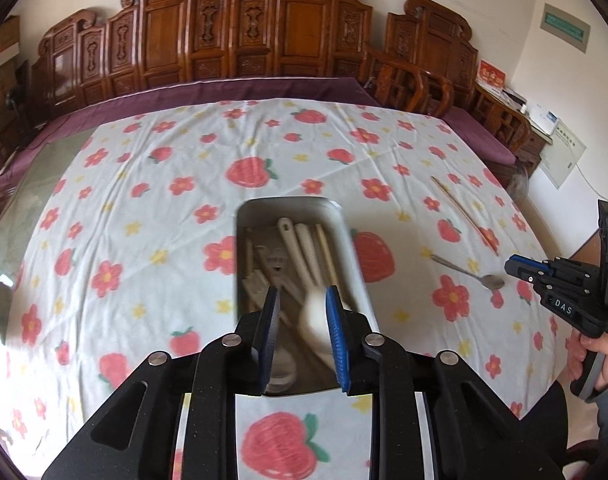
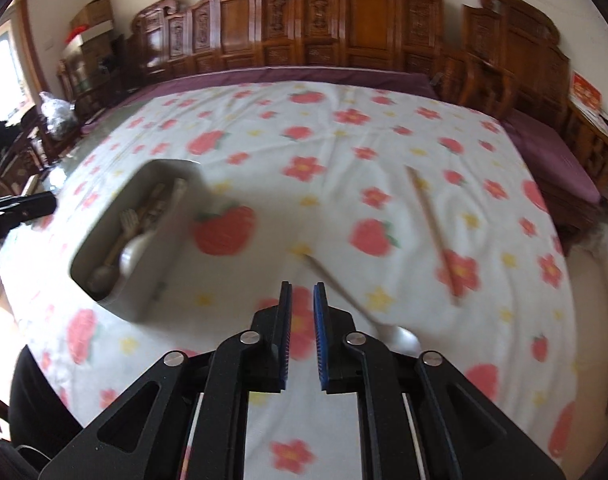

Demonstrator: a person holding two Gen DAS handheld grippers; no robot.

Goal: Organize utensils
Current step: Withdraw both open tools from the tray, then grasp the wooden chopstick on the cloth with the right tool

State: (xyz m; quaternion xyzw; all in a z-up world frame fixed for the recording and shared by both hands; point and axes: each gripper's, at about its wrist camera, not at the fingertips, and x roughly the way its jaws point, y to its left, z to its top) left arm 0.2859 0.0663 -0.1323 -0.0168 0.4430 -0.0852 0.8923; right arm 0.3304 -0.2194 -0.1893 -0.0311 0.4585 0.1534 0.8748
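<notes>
- Reaching for the loose metal spoon [image 2: 400,336] is the step I judge to be in hand; the right gripper [image 2: 301,294] hangs above the flower-and-strawberry tablecloth [image 2: 344,152], its blue-padded jaws narrowly apart with nothing between them.
- To do it well, widen those jaws first, then come down across the thin handle, not the bowl, squarely, so that it does not skid on the cloth.
- The left gripper [image 1: 301,300] hovers over the near end of the grey rectangular metal tray [image 1: 356,280], jaws partly open and gripping nothing; a cream ladle-like spoon [image 1: 316,312] lies blurred in the tray below them.
- Count on the table: one tray, one metal spoon near right, what looks like a single wooden chopstick [image 1: 464,216] further right.
- In the tray, several cream and wooden utensils overlap; an exact count cannot be made.
</notes>
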